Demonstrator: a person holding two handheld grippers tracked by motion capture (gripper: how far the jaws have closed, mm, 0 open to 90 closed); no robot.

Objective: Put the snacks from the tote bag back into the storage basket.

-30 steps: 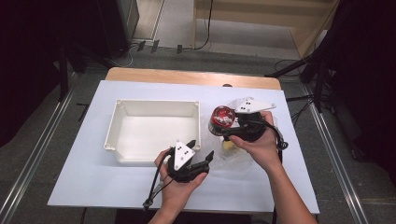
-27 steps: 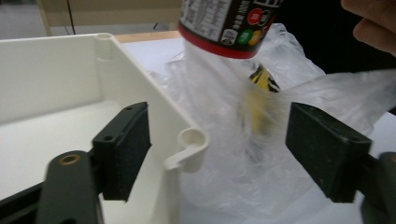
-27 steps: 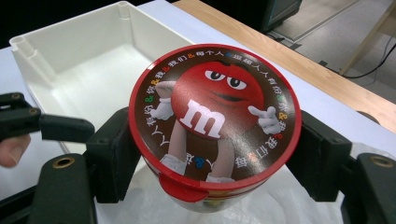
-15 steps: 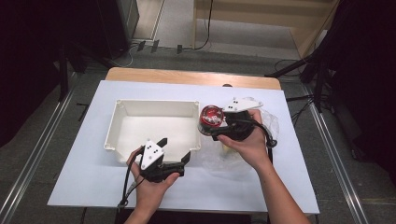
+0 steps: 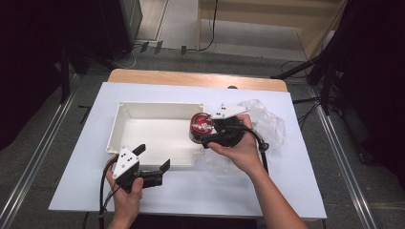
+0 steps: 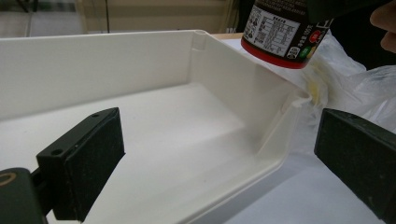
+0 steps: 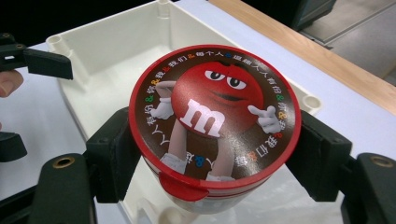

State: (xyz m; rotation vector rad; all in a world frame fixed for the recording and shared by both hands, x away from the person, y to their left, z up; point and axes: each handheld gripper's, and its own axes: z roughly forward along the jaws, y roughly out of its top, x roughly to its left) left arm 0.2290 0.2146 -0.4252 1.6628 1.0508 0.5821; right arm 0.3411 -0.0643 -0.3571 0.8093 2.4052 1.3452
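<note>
The right hand [image 5: 241,148] reaches out over the near right corner of the white tub [image 5: 157,136]. Its arm comes up from the bottom edge of the high view and bends a little toward the tub. The right gripper [image 5: 203,132] lies almost flat and points left across the counter [image 5: 267,191]. Its fingers [image 7: 109,154] press on both sides of a round candy cup [image 7: 212,121]. The cup has a red lid with a red candy man on it. The cup hangs right between the fingers, just above the tub's corner and not touching the floor of the tub.

The left hand [image 5: 126,188] sits low and close to the person, at the near left side of the tub. The left gripper [image 5: 154,160] points toward the tub's near wall. Its fingers [image 6: 84,163] have just been opening and now stand wide apart with nothing between them. Past these fingers is the inside of the tub, and farther off, up and to the right, is the bottom part of the cup.

A crinkly clear bag [image 5: 265,124] lies on the counter behind the right fingers, beside the tub. The right hand covers part of the bag. The lower part of the cup is hidden under its lid in the right gripper view. In the left gripper view the top of the cup is cut off, and its tiny label print is too small to read.
</note>
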